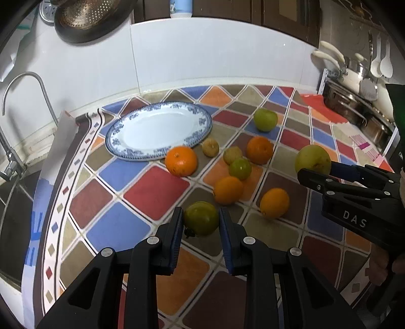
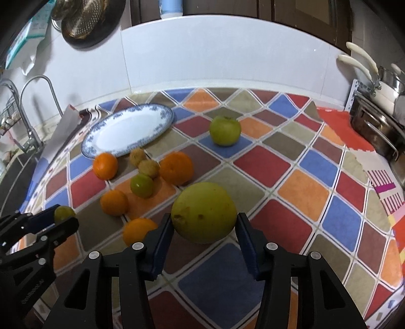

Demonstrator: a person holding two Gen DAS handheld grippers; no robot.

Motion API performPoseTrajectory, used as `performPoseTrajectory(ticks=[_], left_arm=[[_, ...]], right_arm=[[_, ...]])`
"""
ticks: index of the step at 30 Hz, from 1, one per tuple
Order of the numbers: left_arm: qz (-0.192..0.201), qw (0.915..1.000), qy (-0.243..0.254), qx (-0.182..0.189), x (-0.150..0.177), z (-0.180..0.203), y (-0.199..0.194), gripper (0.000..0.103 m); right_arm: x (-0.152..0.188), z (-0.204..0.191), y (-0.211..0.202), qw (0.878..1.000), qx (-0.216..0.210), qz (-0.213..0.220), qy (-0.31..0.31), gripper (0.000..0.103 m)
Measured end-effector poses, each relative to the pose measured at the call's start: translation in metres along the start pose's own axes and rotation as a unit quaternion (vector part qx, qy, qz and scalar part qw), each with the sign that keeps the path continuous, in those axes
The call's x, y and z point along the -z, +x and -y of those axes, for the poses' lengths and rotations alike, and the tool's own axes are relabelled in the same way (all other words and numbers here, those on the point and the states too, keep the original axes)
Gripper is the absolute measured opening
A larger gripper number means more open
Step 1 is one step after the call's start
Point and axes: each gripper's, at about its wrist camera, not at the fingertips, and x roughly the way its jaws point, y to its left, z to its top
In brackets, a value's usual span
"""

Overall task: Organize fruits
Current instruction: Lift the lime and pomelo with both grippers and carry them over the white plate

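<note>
My left gripper (image 1: 201, 220) is shut on a green tomato (image 1: 201, 218) and holds it over the counter; it also shows in the right wrist view (image 2: 64, 215). My right gripper (image 2: 203, 225) is shut on a large yellow-green pear (image 2: 203, 211), seen in the left wrist view (image 1: 312, 159) too. A blue-rimmed white plate (image 1: 141, 155) lies empty at the back left. Several oranges (image 1: 181, 160), two small brownish fruits (image 1: 210, 146), a small green fruit (image 1: 240, 168) and a green apple (image 1: 265, 119) lie loose on the chequered cloth.
A sink with a faucet (image 1: 15, 101) is at the left past the cloth's edge. Steel pots and trays (image 1: 354, 106) stand at the right back. A white tiled wall (image 1: 202, 55) closes the back; a colander (image 1: 88, 17) hangs above.
</note>
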Motion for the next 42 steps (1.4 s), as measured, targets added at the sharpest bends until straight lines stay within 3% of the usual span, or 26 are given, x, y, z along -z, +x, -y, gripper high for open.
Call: performPoseTrajectory(ticks=[10, 18, 30, 42], left_arm=[[0.056, 0.9983, 0.017, 0.004, -0.037, -0.028, -0.023, 0.028], [0.087, 0.9956, 0.033, -0.002, -0.078, -0.058, -0.018, 0.028], [0.076, 0.9967, 0.027, 0.000, -0.123, -0.100, 0.038, 0.028], [0.039, 0.9990, 0.022, 0.000, -0.144, -0.123, 0.116, 0.028]], right_arm=[[-0.034, -0.033, -0.024, 0.999, -0.031, 0.038, -0.020, 0.051], [-0.076, -0.063, -0.016, 0.995, -0.056, 0.064, -0.044, 0.051], [-0.140, -0.095, 0.038, 0.991, -0.076, 0.059, -0.091, 0.051], [-0.174, -0.106, 0.123, 0.988, -0.093, -0.001, -0.122, 0.051]])
